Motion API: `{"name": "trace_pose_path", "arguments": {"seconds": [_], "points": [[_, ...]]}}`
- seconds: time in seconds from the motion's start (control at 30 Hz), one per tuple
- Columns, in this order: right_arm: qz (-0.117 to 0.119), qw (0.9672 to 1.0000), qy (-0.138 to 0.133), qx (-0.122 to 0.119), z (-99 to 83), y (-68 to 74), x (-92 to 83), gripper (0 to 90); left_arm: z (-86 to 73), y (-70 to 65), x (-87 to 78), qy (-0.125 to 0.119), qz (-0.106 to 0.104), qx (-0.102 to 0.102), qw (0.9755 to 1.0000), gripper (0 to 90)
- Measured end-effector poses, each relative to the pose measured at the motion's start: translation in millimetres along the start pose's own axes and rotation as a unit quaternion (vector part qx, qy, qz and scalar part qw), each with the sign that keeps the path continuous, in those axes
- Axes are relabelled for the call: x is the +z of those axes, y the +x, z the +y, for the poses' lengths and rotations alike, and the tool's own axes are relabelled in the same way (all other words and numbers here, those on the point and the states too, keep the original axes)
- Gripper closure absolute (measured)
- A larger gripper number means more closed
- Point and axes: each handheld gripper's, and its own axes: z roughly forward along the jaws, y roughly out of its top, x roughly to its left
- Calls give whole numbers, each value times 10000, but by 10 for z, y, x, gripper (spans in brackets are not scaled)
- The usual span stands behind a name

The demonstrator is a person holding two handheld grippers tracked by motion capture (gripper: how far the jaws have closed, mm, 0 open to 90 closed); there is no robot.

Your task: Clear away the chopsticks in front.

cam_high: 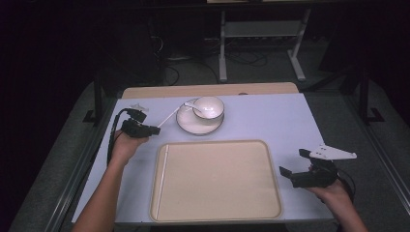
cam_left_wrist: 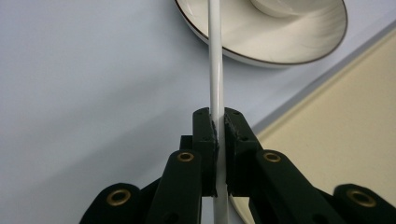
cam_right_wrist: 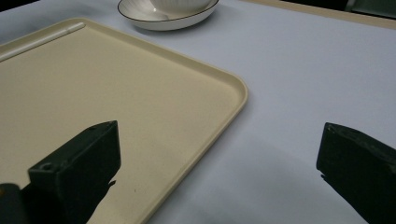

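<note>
The place looks like a lab or recording room set up for staged table work, not a home kitchen. The counter point(cam_high: 270, 116) is a plain pale sheet laid over a wooden top, standing in a dark room with a grey carpeted floor point(cam_high: 270, 67). Beyond the far edge of the counter, loose black cables point(cam_high: 241, 58) trail across the floor around the white metal legs of a stand point(cam_high: 222, 48). Dark metal frame rails point(cam_high: 96, 96) run along the left and right edges of the counter.
</note>
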Motion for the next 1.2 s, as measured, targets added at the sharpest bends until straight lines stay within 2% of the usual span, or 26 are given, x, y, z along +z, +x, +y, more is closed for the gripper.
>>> {"name": "trace_pose_path", "arguments": {"seconds": [0.33,0.37,0.73,1.07,1.2], "points": [[-4,10000,1,-3,2,6,-1,0,-160,-197,-109,-97,-194,56,9997,840],[-4,10000,3,-6,2,8,-1,0,-191,-255,-129,-161,-242,66,9996,840],[-5,10000,12,-20,4,18,0,0,-340,-547,-157,-107,-366,186,9991,840],[11,10000,9,-25,5,28,-2,0,-431,-877,-92,-120,-697,230,9972,840],[24,10000,10,-41,6,30,2,0,-448,-1018,-24,6,-787,395,9961,840]]}}
